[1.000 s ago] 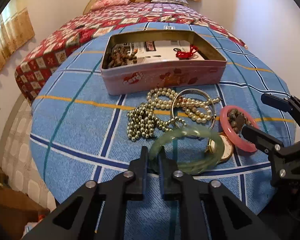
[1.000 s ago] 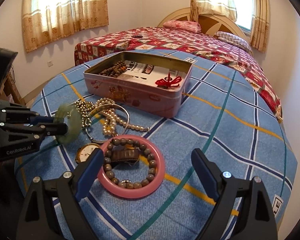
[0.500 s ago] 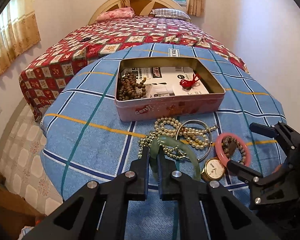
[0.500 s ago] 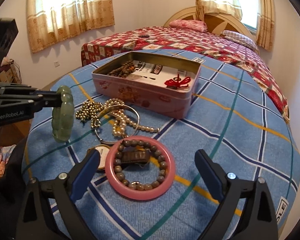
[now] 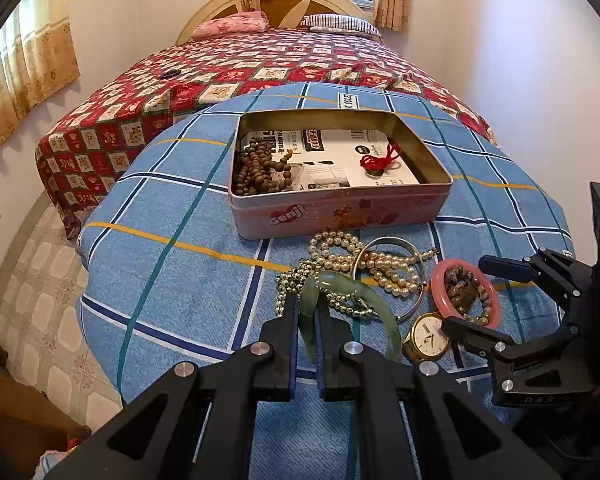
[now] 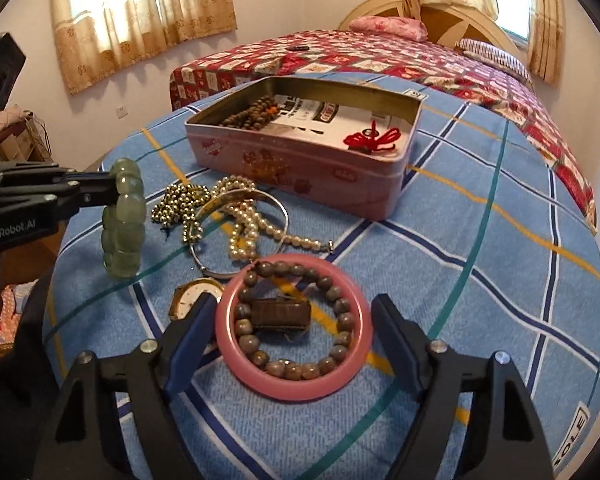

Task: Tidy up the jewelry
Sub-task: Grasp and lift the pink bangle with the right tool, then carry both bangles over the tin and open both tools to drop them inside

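Observation:
My left gripper (image 5: 308, 310) is shut on a green jade bangle (image 5: 364, 308), held on edge above the blue checked cloth; it hangs from the gripper in the right wrist view (image 6: 124, 220). My right gripper (image 6: 292, 320) is open, its fingers on either side of a pink bangle (image 6: 364, 340) that rings a brown bead bracelet (image 6: 260, 356). A pink tin (image 5: 340, 212) holds brown beads (image 5: 260, 172) and a red knot (image 5: 380, 158). Pearls (image 5: 364, 260), gold beads (image 5: 296, 280), a silver bangle (image 5: 420, 296) and a watch (image 5: 428, 338) lie in front of it.
The round table (image 5: 172, 280) drops off at left to a tiled floor (image 5: 40, 280). A bed with a red quilt (image 5: 220, 76) stands behind the table. A wall is close on the right.
My left gripper has lifted the green bangle off the cloth and drawn it up and back. My right gripper has moved in around the pink bangle.

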Demonstrator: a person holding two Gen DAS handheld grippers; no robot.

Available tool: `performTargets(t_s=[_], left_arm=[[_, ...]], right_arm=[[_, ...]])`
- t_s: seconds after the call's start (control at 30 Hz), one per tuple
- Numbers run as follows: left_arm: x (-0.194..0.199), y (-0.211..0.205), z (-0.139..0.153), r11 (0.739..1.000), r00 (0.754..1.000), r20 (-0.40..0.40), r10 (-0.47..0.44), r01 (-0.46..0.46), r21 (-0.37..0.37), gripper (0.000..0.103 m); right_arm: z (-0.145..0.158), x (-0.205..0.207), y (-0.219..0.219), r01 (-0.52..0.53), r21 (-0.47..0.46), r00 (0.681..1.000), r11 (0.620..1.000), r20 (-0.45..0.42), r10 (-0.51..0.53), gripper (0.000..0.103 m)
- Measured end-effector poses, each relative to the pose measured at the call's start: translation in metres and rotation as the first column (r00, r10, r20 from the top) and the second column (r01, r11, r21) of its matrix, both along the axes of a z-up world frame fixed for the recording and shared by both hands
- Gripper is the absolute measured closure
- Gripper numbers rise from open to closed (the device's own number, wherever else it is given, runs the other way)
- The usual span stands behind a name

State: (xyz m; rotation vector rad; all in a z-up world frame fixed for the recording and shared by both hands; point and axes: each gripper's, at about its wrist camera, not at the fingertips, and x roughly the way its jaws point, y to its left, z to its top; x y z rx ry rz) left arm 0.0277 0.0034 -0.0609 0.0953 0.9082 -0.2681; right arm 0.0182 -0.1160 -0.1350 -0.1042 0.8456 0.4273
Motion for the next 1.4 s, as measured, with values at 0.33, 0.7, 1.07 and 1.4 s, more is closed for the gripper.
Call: performTargets(t_s=[0.33, 0.7, 1.07, 1.4], left_arm=[[0.001, -0.002, -0.003, 1.0, 1.0, -0.013, -0.008, 0.008, -0.004, 0.097], [0.001, -0.003, -0.004, 1.0, 1.0, -0.017, -0.017, 0.017, -0.01, 0.097], [0.003, 0.004, 0.006, 1.0, 1.0, 0.003, -0.006, 0.006, -0.018, 0.097], [0.015, 0.008, 0.049, 1.0, 0.994, 0.106, -0.018, 0.02, -0.02, 0.097]], right_arm=[[0.006, -0.002, -0.009, 0.047, 0.034, 0.999, 0.998, 0.026, -0.048, 0.016], [-0.001, 0.023, -0.017, 0.063, 0.055, 0.995, 0.997, -0.082, -0.058, 0.021], [0.02, 0.006, -0.009, 0.042, 0.065, 0.998, 0.997, 0.041, -0.045, 0.021], [0.058, 0.02, 0.001, 0.039, 0.004, 0.985, 0.999, 0.165, -0.04, 0.021]])
